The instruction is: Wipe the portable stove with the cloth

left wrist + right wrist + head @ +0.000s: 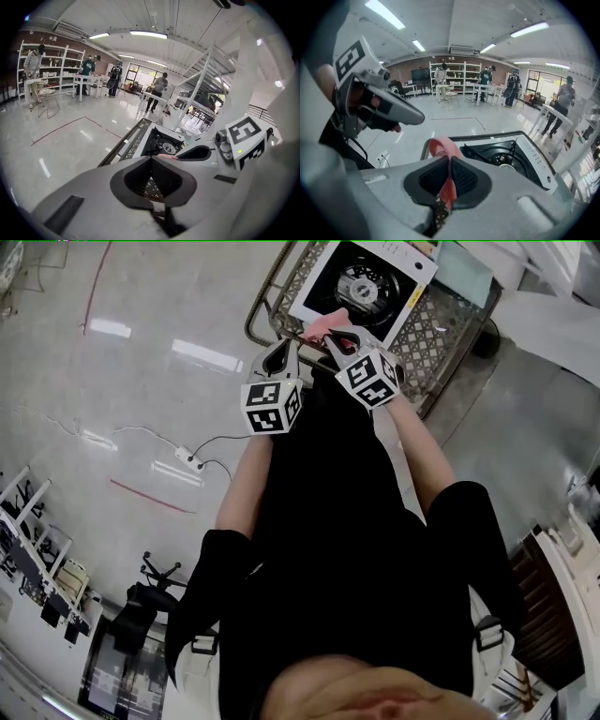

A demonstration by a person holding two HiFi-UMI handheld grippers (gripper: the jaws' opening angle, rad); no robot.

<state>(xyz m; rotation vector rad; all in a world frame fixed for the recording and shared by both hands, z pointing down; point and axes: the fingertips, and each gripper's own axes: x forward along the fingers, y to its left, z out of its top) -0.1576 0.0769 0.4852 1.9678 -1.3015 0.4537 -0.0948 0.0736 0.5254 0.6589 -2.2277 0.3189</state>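
Note:
A white portable stove [361, 285] with a black burner well lies in a metal mesh basket [433, 334]; it also shows in the left gripper view [165, 143] and the right gripper view [511, 157]. My right gripper [336, 334] is shut on a pink cloth [443, 150], whose fold sticks up past the jaws [323, 326] at the stove's near edge. My left gripper [279, 348] hovers just left of it, jaws closed with nothing between them, over the basket's rim.
The basket stands on a glossy pale floor [122, 381] with a white power strip and cable [190, 458]. Shelving and tables with several people stand far off [84, 70]. A white stair frame [206, 79] rises behind the stove.

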